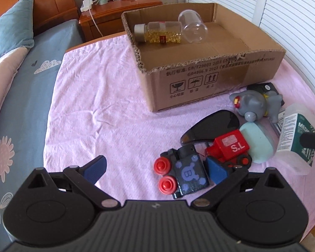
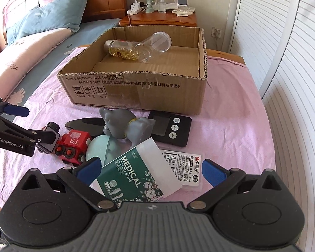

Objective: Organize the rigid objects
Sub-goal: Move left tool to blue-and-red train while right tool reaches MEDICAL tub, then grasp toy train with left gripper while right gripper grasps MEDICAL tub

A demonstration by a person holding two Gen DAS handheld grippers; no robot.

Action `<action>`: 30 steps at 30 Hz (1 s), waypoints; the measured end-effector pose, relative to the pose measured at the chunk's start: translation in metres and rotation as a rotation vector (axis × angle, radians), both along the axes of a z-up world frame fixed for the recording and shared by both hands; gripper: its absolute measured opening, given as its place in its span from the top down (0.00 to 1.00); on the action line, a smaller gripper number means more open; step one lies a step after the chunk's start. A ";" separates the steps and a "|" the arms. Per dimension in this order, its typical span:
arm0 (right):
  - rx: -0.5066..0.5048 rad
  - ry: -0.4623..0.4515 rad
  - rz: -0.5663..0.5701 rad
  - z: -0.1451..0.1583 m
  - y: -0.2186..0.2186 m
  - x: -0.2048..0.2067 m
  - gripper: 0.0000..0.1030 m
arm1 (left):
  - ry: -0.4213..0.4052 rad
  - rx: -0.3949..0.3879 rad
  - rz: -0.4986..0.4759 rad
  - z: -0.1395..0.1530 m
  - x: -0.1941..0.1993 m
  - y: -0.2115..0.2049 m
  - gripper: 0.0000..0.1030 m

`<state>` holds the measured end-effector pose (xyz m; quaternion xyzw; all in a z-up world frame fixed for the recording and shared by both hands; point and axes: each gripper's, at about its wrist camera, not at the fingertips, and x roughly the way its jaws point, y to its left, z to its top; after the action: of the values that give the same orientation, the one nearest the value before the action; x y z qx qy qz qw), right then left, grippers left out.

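A cardboard box on the pink sheet holds a bottle of yellow capsules and a clear empty jar. In front lie a dark blue toy block with red wheels, a red toy train car, a grey figurine, a cotton swab box and a black scale. My left gripper is open; the blue block lies between its fingers. My right gripper is open around the swab box.
A teal egg-shaped object, a dark lens-shaped piece and a white labelled packet lie in the pile. A bed with pillow is left, a nightstand behind, white shutters right.
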<state>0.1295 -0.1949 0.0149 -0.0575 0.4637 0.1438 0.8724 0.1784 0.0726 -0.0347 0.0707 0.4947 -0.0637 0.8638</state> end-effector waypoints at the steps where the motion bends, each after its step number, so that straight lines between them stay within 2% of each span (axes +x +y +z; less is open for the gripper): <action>1: -0.005 0.002 0.000 -0.001 0.001 0.000 0.00 | 0.004 0.014 0.008 -0.003 0.000 0.003 0.03; 4: -0.012 -0.001 0.005 -0.002 0.003 0.001 0.00 | 0.023 0.035 0.031 -0.014 -0.002 0.011 0.03; 12: -0.025 -0.031 0.072 -0.005 0.012 -0.002 0.00 | 0.047 -0.081 0.106 -0.026 -0.009 0.036 0.01; 15: -0.016 -0.032 0.117 -0.009 0.015 0.000 0.00 | 0.022 -0.078 0.106 -0.026 -0.013 0.036 0.00; 19: -0.033 0.009 0.159 -0.017 0.020 0.000 0.00 | -0.006 -0.082 0.094 -0.027 -0.018 0.035 0.00; 25: -0.080 0.090 0.246 -0.025 0.028 -0.025 0.00 | -0.027 -0.087 0.080 -0.028 -0.020 0.038 0.00; 30: -0.124 0.101 0.241 -0.040 0.032 -0.039 0.00 | -0.044 -0.089 0.082 -0.028 -0.021 0.038 0.00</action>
<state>0.0910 -0.1630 -0.0252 -0.1591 0.5049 0.2211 0.8191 0.1577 0.1103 -0.0631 0.0133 0.4748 -0.0487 0.8787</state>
